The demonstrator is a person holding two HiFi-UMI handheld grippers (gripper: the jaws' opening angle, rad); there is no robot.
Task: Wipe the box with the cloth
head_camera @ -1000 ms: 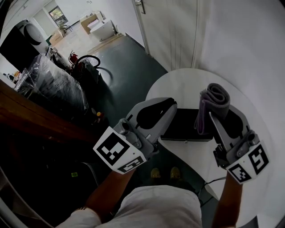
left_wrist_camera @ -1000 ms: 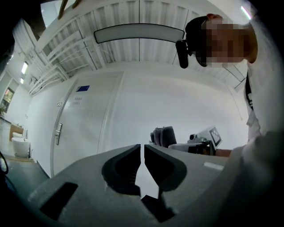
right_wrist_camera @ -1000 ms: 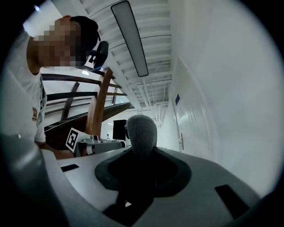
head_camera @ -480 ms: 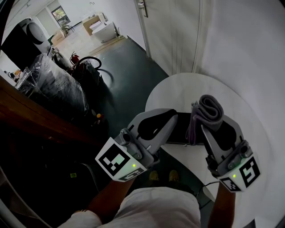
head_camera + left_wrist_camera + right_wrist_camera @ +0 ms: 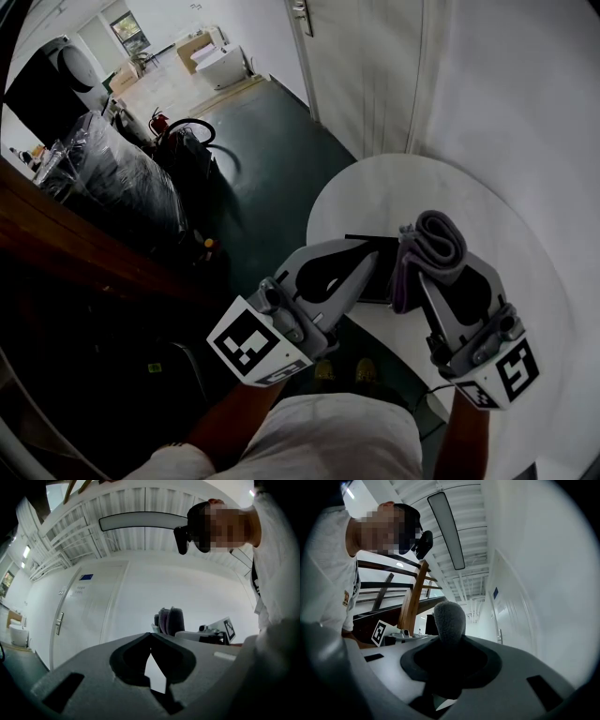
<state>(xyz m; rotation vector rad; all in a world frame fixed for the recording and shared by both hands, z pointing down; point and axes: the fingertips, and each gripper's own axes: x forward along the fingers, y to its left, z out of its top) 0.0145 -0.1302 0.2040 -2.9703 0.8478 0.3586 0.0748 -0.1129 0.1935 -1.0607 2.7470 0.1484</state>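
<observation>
While my left claw (image 5: 370, 251) hangs over the left end of the black box (image 5: 387, 272), its two jaws are pressed tip to tip with nothing caught between them; its own camera shows the tips (image 5: 151, 634) meeting in a point. That box lies flat on the round white table (image 5: 394, 187), near the table's edge closest to me, and only a narrow strip of it shows between my two claws. Over the right end of the box, my right claw (image 5: 441, 272) is clamped on a folded grey cloth (image 5: 439, 239). The rounded fold of the cloth (image 5: 450, 620) stands up past the jaw tips. Whether the cloth touches the box, I cannot tell.
</observation>
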